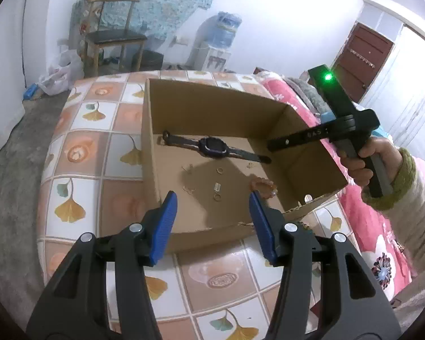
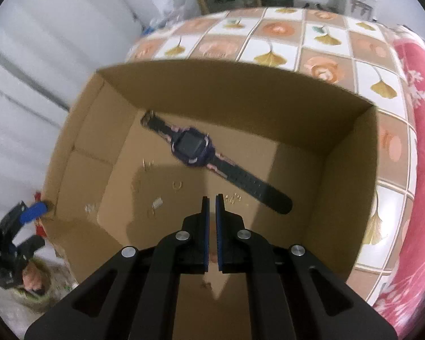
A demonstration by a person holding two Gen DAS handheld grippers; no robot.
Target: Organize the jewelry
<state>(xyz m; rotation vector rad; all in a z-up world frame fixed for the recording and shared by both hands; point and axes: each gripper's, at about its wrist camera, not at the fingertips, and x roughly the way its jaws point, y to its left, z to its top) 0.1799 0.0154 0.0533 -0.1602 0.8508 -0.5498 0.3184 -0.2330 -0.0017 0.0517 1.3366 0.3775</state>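
An open cardboard box (image 1: 150, 141) (image 2: 240, 90) stands on the table. A dark watch (image 1: 212, 147) (image 2: 192, 147) lies across its floor. Around it are two small rings (image 1: 220, 170), a clear bead (image 1: 217, 186), tiny gold earrings (image 2: 233, 198) and a pink beaded bracelet (image 1: 265, 187). My left gripper (image 1: 214, 201) hovers open over the box's near wall with nothing between its blue pads. My right gripper (image 2: 212, 197) (image 1: 272, 145), held by a hand, points down into the box. Its pads stand a narrow slit apart with nothing between them.
The table (image 1: 99, 141) has a tile-and-leaf patterned cover. A red flowered blanket (image 1: 368, 226) lies along its right side. Behind are a wooden chair (image 1: 113, 36), a water dispenser (image 1: 223, 36) and a brown door (image 1: 362, 53). The box's near rim is torn.
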